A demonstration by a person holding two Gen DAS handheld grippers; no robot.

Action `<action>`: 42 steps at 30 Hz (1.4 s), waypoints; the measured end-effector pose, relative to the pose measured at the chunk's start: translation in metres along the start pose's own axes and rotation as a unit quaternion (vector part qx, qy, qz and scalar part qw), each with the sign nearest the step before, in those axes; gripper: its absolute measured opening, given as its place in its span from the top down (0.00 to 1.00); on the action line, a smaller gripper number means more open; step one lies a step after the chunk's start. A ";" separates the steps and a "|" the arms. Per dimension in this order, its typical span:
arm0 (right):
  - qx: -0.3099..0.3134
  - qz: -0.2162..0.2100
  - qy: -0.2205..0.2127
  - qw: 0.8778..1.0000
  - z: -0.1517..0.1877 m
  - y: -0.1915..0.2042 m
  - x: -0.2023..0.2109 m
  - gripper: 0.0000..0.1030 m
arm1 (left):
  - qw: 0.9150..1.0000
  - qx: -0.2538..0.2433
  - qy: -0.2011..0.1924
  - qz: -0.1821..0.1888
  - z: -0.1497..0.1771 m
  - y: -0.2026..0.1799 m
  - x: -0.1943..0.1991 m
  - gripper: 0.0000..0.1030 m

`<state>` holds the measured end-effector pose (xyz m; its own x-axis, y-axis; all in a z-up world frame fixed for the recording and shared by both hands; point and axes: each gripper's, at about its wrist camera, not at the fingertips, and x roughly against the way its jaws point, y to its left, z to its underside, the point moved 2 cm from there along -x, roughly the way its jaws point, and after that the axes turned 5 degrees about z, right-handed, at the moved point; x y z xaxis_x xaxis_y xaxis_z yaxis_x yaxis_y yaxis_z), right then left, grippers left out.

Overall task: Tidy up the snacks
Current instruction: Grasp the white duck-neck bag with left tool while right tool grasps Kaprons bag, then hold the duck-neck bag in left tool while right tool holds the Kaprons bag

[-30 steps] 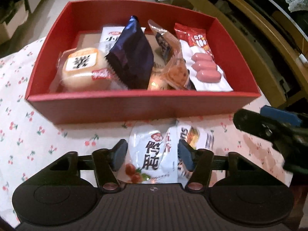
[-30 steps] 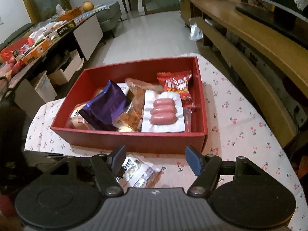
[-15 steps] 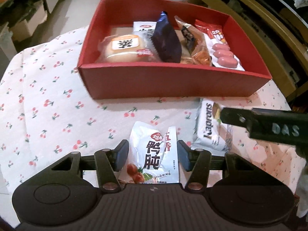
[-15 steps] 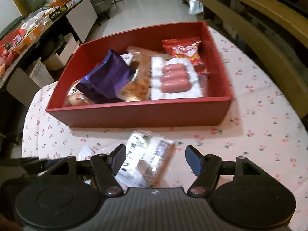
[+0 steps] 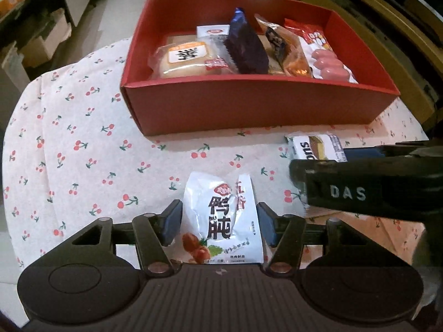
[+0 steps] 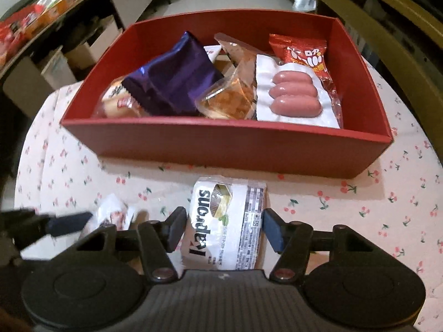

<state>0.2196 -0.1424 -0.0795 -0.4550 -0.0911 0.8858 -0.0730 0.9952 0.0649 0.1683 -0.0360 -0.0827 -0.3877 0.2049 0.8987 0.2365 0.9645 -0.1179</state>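
A red box (image 5: 249,108) on the cherry-print tablecloth holds several snacks: a bun, a purple packet (image 6: 171,80), a sausage pack (image 6: 293,96) and a red packet. My left gripper (image 5: 218,222) is open around a white snack packet with black characters (image 5: 221,221) that lies on the cloth. My right gripper (image 6: 224,228) is open around a white Kaprons packet (image 6: 227,221) in front of the box; that packet also shows in the left wrist view (image 5: 315,148). The right gripper's side crosses the left wrist view at the right (image 5: 360,191).
The round table's edge (image 5: 16,127) curves close on the left. A wooden bench (image 6: 387,27) runs along the right. Cardboard boxes and a cluttered shelf (image 6: 33,22) stand at the far left.
Both grippers have pulled back from the box and come lower over the cloth. Each now has its packet between its open fingers. The Kaprons packet sits centred in the right gripper.
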 end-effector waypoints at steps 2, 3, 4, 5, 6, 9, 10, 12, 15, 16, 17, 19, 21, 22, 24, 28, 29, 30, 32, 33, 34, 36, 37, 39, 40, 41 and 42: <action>0.014 0.010 -0.002 1.000 0.005 -0.002 0.004 0.32 | 1.000 -0.009 0.000 -0.002 0.001 -0.002 0.000 0.36; 0.023 0.015 -0.005 1.000 0.009 -0.003 0.007 0.32 | 1.000 -0.012 0.001 0.000 0.002 -0.003 0.000 0.37; 0.031 0.019 -0.007 0.999 0.013 -0.005 0.010 0.32 | 1.000 -0.013 0.002 0.004 0.003 -0.005 0.001 0.36; 0.033 0.021 -0.010 0.999 0.015 -0.006 0.013 0.32 | 1.000 -0.020 0.002 0.004 0.004 -0.006 0.001 0.37; 0.034 0.022 -0.013 0.999 0.018 -0.010 0.017 0.32 | 1.000 -0.028 0.002 0.002 0.006 -0.008 0.002 0.37; 0.025 0.021 -0.018 0.999 0.028 -0.019 0.028 0.32 | 0.999 -0.038 0.003 0.005 0.008 -0.014 0.001 0.36; 0.021 0.019 -0.018 0.999 0.031 -0.022 0.030 0.32 | 0.999 -0.044 0.002 0.000 0.008 -0.015 0.000 0.36; 0.017 0.023 -0.018 0.999 0.033 -0.026 0.032 0.32 | 0.999 -0.049 -0.001 -0.005 0.007 -0.015 0.000 0.35; 0.013 0.028 -0.014 0.999 0.034 -0.034 0.029 0.32 | 0.999 -0.046 -0.001 -0.005 0.005 -0.011 -0.001 0.28; 0.011 0.029 -0.012 0.999 0.034 -0.036 0.028 0.32 | 0.999 -0.047 0.000 -0.008 0.004 -0.010 -0.002 0.27; 0.011 0.029 -0.009 0.999 0.034 -0.038 0.027 0.32 | 0.999 -0.049 0.001 -0.012 0.004 -0.010 -0.004 0.23; 0.016 0.026 -0.005 1.000 0.035 -0.037 0.024 0.32 | 0.999 -0.050 0.002 -0.016 0.004 -0.010 -0.006 0.20; 0.025 0.024 -0.003 0.999 0.036 -0.035 0.021 0.32 | 0.999 -0.048 0.004 -0.016 0.002 -0.010 -0.007 0.19; 0.027 0.025 -0.003 0.999 0.036 -0.035 0.021 0.32 | 0.999 -0.047 0.003 -0.016 0.002 -0.010 -0.007 0.18; 0.024 0.019 -0.001 1.000 0.036 -0.038 0.021 0.32 | 0.999 -0.045 0.003 -0.016 0.001 -0.010 -0.007 0.19; 0.022 0.017 0.000 1.000 0.037 -0.040 0.021 0.32 | 0.998 -0.056 -0.005 -0.014 0.001 -0.013 -0.005 0.29; 0.022 0.016 0.000 1.000 0.038 -0.040 0.022 0.32 | 0.998 -0.057 -0.005 -0.010 0.001 -0.014 -0.005 0.35; 0.022 0.016 0.000 1.000 0.038 -0.040 0.022 0.32 | 0.998 -0.058 -0.005 -0.007 0.001 -0.014 -0.004 0.38; 0.023 0.016 0.000 1.000 0.039 -0.040 0.023 0.32 | 0.998 -0.063 -0.006 -0.007 0.001 -0.015 -0.003 0.38; 0.023 0.016 0.000 1.000 0.039 -0.040 0.023 0.32 | 0.998 -0.063 -0.007 -0.006 0.001 -0.014 -0.003 0.39; 0.024 0.016 0.000 1.000 0.039 -0.040 0.023 0.32 | 0.998 -0.062 -0.007 -0.005 0.001 -0.012 -0.003 0.39; 0.024 0.015 -0.001 1.000 0.039 -0.040 0.023 0.32 | 0.998 -0.057 -0.006 -0.001 0.000 -0.009 -0.002 0.39; 0.025 0.014 -0.002 1.000 0.039 -0.040 0.024 0.32 | 0.998 -0.056 -0.006 0.000 0.000 -0.009 -0.002 0.40; 0.026 0.013 -0.005 1.000 0.039 -0.039 0.025 0.32 | 0.999 -0.054 -0.006 0.003 0.000 -0.008 -0.001 0.41; 0.027 0.013 -0.007 1.000 0.038 -0.039 0.026 0.32 | 0.999 -0.053 -0.006 0.005 0.000 -0.009 0.000 0.41; 0.027 0.013 -0.010 0.999 0.038 -0.039 0.027 0.32 | 0.999 -0.054 -0.006 0.007 0.000 -0.009 0.000 0.41; 0.027 0.012 -0.011 1.000 0.038 -0.039 0.027 0.32 | 0.998 -0.056 -0.006 0.007 0.000 -0.011 0.001 0.41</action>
<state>0.1763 -0.1847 -0.0750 -0.4772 -0.0684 0.8761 -0.1087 0.9939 0.0184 0.1650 -0.0460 -0.0806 -0.3952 0.2204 0.8918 0.3388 0.9373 -0.0815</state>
